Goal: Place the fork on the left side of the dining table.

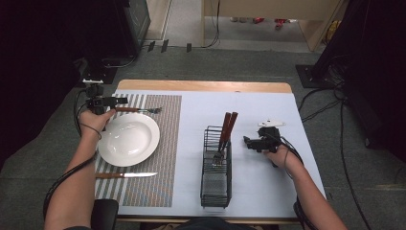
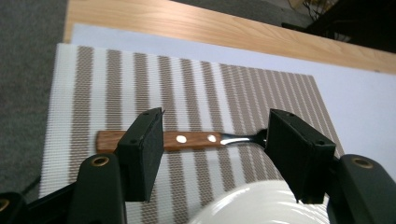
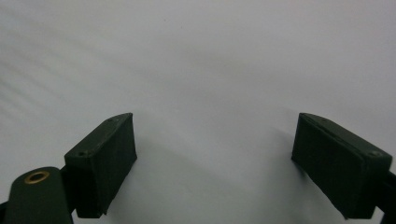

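Two grippers here, and the left gripper (image 2: 212, 154) is the busy one: its jaws stand apart, clear of the fork (image 2: 180, 140), which lies flat on the striped mat (image 2: 93, 84) just beyond the plate (image 1: 128, 139). Looks to me like the fork is placed and the step is letting go, so I'd lift straight up and away, keeping the pads off the wooden handle so the fork doesn't skid or twist. Watch the plate rim too, it's right under the jaws.

The right gripper (image 3: 215, 163) sits with wide, empty jaws over bare white cloth (image 3: 210, 56), near the wire caddy (image 1: 215, 167), which holds more wood-handled cutlery. A knife (image 1: 125, 175) lies on the mat on the near side of the plate.

The table is wooden under the cloth, on grey carpet, with cables trailing on the floor and dark racks at both sides.
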Action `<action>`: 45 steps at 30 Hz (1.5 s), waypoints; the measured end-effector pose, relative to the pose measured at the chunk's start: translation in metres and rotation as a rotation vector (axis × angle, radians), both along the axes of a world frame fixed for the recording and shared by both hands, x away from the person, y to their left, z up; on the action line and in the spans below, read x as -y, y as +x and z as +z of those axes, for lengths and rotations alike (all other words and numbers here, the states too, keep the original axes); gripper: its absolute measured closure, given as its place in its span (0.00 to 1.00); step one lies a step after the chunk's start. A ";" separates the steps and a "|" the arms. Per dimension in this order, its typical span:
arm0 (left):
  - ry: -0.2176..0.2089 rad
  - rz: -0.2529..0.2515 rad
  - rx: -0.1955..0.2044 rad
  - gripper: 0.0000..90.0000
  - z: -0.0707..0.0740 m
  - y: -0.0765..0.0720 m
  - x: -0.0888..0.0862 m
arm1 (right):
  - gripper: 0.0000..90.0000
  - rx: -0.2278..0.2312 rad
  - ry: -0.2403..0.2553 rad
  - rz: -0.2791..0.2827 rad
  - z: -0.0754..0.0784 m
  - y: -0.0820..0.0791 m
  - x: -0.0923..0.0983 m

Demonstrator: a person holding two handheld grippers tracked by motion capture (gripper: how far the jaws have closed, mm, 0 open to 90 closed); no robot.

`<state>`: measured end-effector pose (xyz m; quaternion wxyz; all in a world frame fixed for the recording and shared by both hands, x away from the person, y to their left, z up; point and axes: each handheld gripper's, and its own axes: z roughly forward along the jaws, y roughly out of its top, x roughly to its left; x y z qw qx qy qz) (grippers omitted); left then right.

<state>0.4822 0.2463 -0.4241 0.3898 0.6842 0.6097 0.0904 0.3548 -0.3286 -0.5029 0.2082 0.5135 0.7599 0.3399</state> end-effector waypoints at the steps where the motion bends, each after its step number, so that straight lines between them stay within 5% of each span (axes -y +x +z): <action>1: 0.016 -0.009 0.005 0.42 0.001 -0.002 0.004 | 0.14 0.000 0.000 0.000 0.000 0.000 0.000; 13: 0.063 -0.103 0.053 0.41 0.019 -0.026 0.048 | 0.14 -0.001 0.000 0.000 0.000 0.000 0.000; 17: 0.050 -0.139 0.080 0.41 0.021 -0.034 0.064 | 0.14 -0.001 0.000 0.000 0.000 0.000 0.000; 39: 0.039 -0.278 0.149 0.38 0.014 -0.069 0.135 | 0.14 0.000 -0.001 0.001 0.000 0.000 0.000; 45: 0.033 -0.359 0.170 0.34 0.006 -0.082 0.157 | 0.14 0.000 -0.002 0.001 0.000 0.000 0.000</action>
